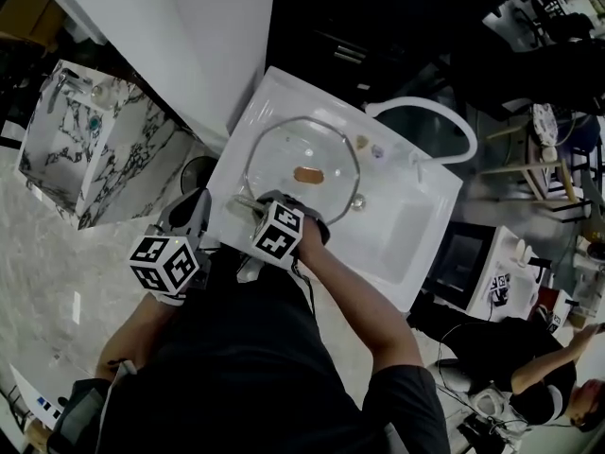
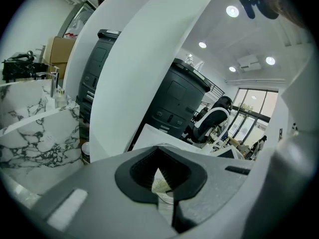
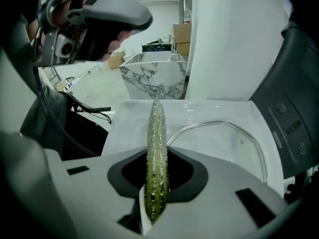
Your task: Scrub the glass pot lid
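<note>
The round clear glass pot lid (image 1: 284,149) lies flat in the white sink basin (image 1: 416,225), toward the basin's left end. Its metal-edged rim makes a full ring in my head view. At its middle I see a small orange-brown patch (image 1: 307,173); I cannot tell whether that is the knob or something lying on the glass. The glass is see-through, with the white of the basin showing under it. In the right gripper view the lid (image 3: 224,148) sits to the right of the tongs, its rim curving across the basin floor.

My right gripper (image 1: 260,211) hangs at the lid's near rim. Its tongs are clamped on a thin green nubbed scrubbing pad (image 3: 156,148), held edge-on and sticking out past the tips, over the basin just beside the lid's rim.

My left gripper (image 1: 194,211) is at the sink's left edge, apart from the lid. In its own view the tongs (image 2: 167,183) are drawn together, with only a small slit showing a pale surface beyond.

Beyond the sink stand a white panel (image 1: 189,36) and a white, grey-veined marble block (image 1: 95,140)
</note>
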`<control>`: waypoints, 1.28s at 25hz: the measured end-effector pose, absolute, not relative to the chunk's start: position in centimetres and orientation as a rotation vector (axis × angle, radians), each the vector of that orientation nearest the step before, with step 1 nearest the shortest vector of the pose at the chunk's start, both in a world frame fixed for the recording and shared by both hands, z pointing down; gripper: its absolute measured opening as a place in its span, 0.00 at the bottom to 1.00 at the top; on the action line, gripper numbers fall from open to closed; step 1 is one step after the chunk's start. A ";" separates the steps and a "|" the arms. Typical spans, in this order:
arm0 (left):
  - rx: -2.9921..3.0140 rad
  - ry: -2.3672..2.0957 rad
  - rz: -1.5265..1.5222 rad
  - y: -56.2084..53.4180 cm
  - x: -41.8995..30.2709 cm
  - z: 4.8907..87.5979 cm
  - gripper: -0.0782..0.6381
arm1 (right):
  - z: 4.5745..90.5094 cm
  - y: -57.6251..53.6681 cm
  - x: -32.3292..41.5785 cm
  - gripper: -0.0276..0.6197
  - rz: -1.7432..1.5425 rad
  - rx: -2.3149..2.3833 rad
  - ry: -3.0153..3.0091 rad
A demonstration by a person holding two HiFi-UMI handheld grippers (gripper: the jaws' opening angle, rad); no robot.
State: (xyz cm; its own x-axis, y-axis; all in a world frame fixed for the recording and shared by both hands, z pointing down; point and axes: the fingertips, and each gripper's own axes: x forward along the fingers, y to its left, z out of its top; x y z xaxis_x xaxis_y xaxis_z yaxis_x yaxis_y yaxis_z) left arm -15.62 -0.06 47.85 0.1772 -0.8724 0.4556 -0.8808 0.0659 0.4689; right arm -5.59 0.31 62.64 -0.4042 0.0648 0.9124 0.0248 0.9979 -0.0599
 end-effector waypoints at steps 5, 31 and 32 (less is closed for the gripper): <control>1.771 -1.691 -0.006 0.2 -16.5 47.0 0.11 | 58.9 -2.8 -5.3 0.14 0.040 0.095 -2.095; 1.855 -1.614 0.018 -0.9 -13.5 45.9 0.11 | 63.8 3.1 -1.2 0.14 -0.017 0.134 -2.004; 1.870 -1.607 0.018 -1.1 -13.3 45.6 0.11 | 62.9 2.7 -1.1 0.14 0.010 0.169 -2.032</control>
State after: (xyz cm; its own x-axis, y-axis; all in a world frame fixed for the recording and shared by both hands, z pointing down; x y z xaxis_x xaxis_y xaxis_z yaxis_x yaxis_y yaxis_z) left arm -13.25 -1.14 45.61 0.2438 -0.8754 0.4175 -0.8844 -0.0241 0.4662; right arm -1.09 2.70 62.90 -0.4418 -0.1157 0.8896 -0.1240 0.9900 0.0672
